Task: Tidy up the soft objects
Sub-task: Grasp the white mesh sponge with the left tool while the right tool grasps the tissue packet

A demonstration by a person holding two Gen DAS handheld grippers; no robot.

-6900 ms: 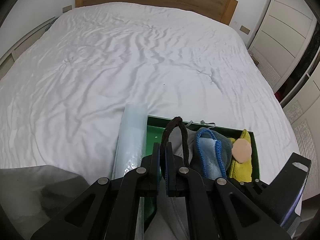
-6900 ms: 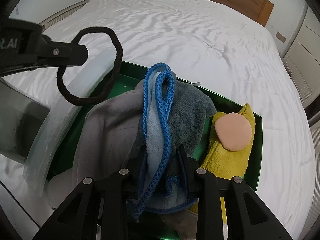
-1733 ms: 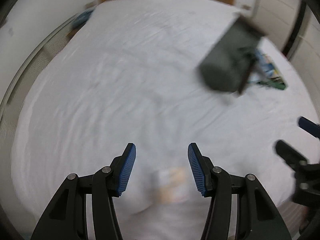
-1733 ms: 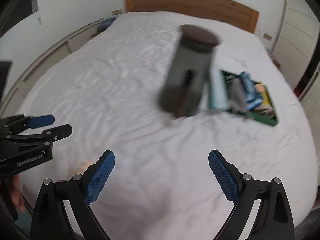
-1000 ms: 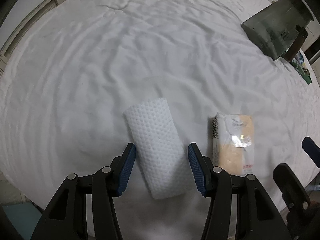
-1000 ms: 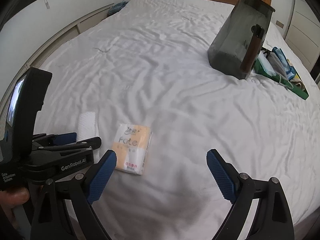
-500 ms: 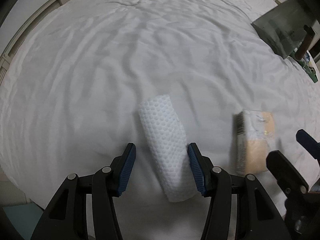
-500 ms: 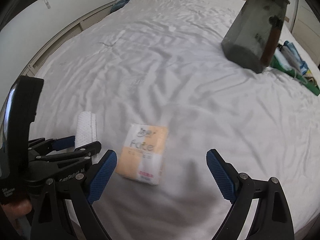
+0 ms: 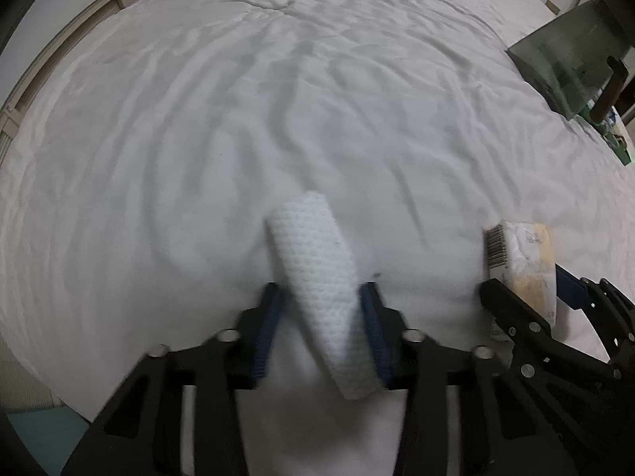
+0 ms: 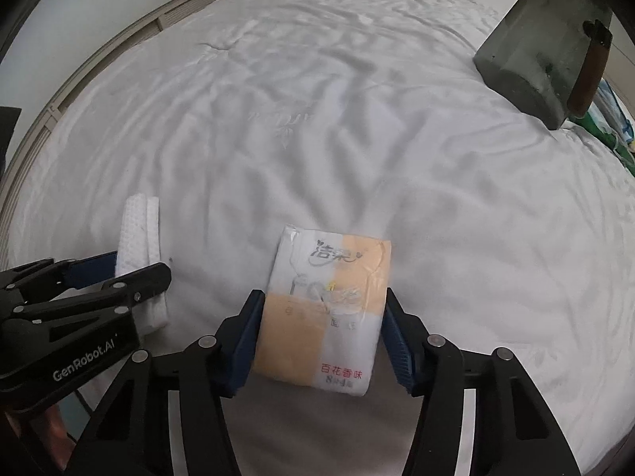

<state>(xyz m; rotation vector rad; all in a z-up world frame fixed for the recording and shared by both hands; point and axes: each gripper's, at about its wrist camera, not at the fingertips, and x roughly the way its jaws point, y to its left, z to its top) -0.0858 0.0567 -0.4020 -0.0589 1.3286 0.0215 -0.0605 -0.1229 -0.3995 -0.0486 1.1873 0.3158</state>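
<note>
Both claws have just been closing as I dropped to the bed [image 9: 278, 79]: left claw [image 9: 323, 327] brackets the folded white cloth [image 9: 321, 289], right claw [image 10: 321, 337] the tissue pack [image 10: 325, 309], neither squeezed yet; next, pinch and lift.

Left gripper [image 9: 322, 329] motion-blurred; contact with cloth [image 9: 322, 293] unclear. Bin [image 10: 549, 41] cut off at top edge. Tray [image 10: 613, 135] mostly hidden behind bin, contents unreadable.

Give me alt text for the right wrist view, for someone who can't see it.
The right gripper, its fingers just closing, straddles a tissue pack lying on a white bed. At left, the left gripper straddles a folded white cloth; a dark bin stands far right.
</note>
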